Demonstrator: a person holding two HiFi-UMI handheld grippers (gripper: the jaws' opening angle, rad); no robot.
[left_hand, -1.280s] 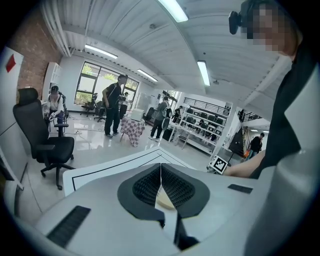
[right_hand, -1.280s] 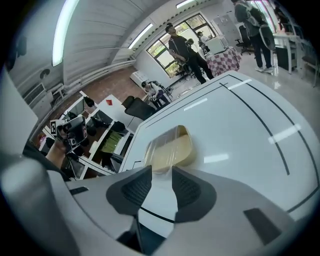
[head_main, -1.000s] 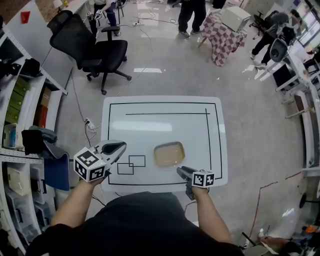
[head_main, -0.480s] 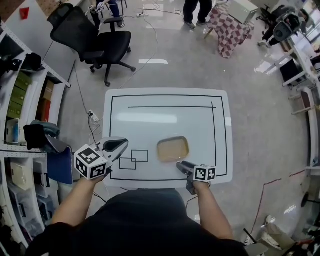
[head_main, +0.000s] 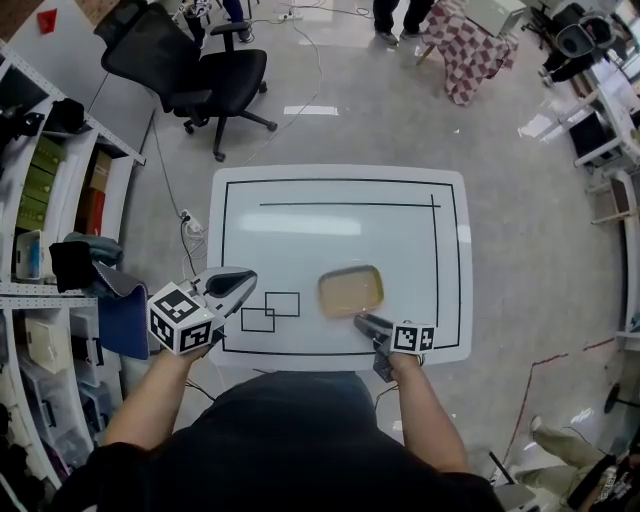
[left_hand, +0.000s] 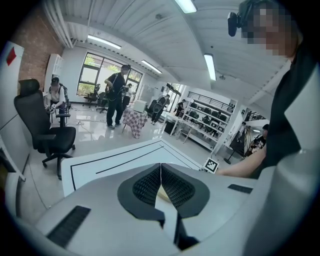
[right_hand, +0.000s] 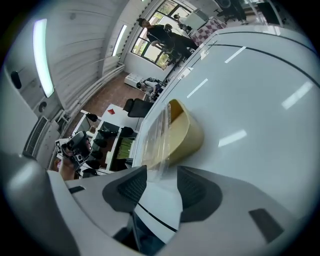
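Note:
A shallow tan container (head_main: 351, 290) with a clear lid lies on the white table (head_main: 340, 215), near its front edge. My right gripper (head_main: 362, 321) stands open right in front of it. In the right gripper view the container (right_hand: 181, 131) fills the middle, and its clear rim reaches the gap of the right gripper (right_hand: 161, 173) without being pinched. My left gripper (head_main: 243, 281) hovers over the table's front left corner, apart from the container. In its own view the left gripper (left_hand: 160, 168) is shut, with nothing between the jaws.
Black lines frame the table, and two small overlapping rectangles (head_main: 270, 308) are drawn near my left gripper. A black office chair (head_main: 190, 60) stands beyond the far left corner. Shelves (head_main: 40, 180) run along the left. People (left_hand: 116, 95) and a checked-cloth table (head_main: 470, 50) are farther off.
My right gripper has come closer to the container, whose rim now reaches its open jaws. The left gripper has stayed shut and barely moved.

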